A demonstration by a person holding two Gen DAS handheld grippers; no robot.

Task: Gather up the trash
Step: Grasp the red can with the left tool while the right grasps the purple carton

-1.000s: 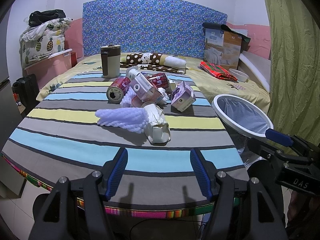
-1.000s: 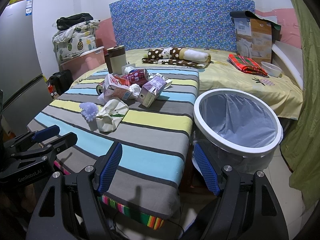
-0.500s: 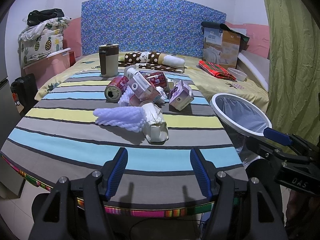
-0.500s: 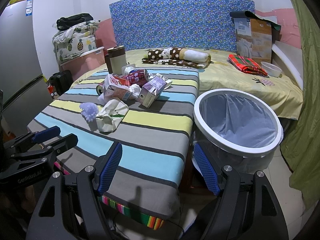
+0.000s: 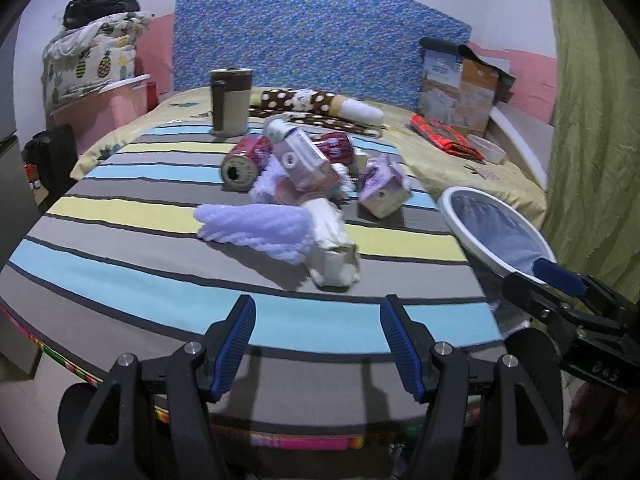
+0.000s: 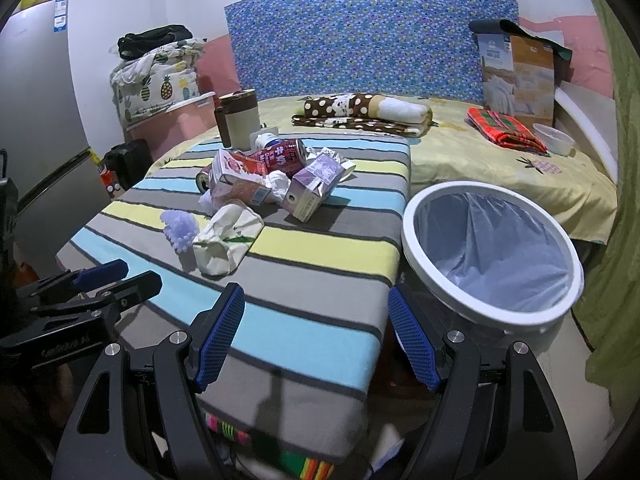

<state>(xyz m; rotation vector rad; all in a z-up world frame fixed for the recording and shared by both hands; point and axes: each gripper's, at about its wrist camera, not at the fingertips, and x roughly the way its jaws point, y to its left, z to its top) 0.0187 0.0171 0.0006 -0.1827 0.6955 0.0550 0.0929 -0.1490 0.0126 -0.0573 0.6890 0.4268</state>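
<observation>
Both views have crept slightly nearer the litter pile (image 5: 304, 184) mid-tabletop, your jaws wide apart and empty. Grab the loose foam net (image 5: 256, 228) carelessly and it may drag the crumpled carton (image 5: 332, 248) off the near edge, missing the bin (image 6: 492, 256).

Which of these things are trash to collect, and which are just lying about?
For the job:
purple foam net
crumpled white carton
pink milk carton
purple carton
red cans
lined bin

Just lying about:
brown tumbler
spotted blanket
red plaid cloth
</observation>
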